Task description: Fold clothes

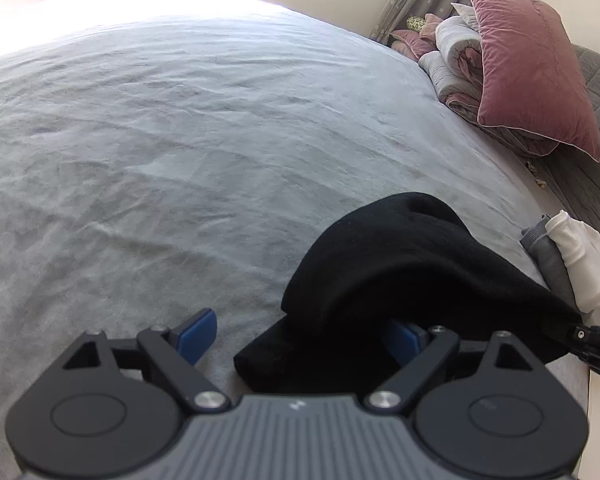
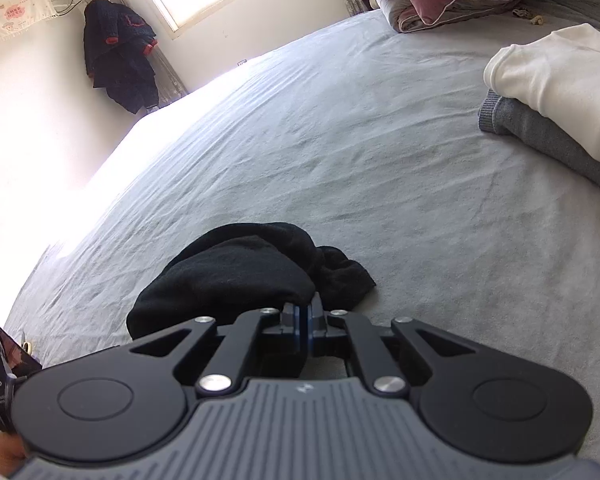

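black cloth [image 1: 400,280] lies bunched at the bed's [image 1: 180,140] near edge, at 5 o'clock. right gripper [image 2: 305,322] is pinched tight on its edge. left gripper [image 1: 300,330] gapes wide around it. lots of bare sheet toward 11 o'clock; folded pile [image 2: 560,100] at 2 o'clock.

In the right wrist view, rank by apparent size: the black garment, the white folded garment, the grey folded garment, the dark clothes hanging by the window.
1. black garment, though nearest the camera
2. white folded garment
3. grey folded garment, partly covered, so unsure against the hanging dark clothes
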The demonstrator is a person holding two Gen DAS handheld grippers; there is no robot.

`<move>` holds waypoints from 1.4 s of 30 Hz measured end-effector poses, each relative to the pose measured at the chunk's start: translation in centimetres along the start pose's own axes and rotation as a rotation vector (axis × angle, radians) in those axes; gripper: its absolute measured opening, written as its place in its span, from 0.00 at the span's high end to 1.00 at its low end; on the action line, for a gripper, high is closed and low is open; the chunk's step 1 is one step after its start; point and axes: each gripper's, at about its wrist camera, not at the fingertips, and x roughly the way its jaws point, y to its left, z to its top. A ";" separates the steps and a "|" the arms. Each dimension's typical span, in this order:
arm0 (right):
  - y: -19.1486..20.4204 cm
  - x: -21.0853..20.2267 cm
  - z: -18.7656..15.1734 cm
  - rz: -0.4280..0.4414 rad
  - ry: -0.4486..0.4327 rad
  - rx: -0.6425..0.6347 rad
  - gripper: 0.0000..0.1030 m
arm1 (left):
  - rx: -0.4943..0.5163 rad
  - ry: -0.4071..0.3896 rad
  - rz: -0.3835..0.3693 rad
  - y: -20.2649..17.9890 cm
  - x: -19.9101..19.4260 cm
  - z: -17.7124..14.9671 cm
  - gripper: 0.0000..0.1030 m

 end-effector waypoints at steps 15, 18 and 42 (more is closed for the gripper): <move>-4.6 -2.8 0.0 -0.164 -0.035 -0.019 0.97 | 0.006 0.010 -0.098 0.7 -1.5 -0.2 0.26; -5.6 -2.6 -0.7 -0.190 0.002 -0.032 0.97 | 0.010 0.016 -0.127 0.4 -1.5 -0.4 0.25; -3.4 -3.3 -0.7 -0.093 -0.015 -0.041 0.58 | 0.322 -0.034 -0.516 -7.4 -3.2 -4.9 0.93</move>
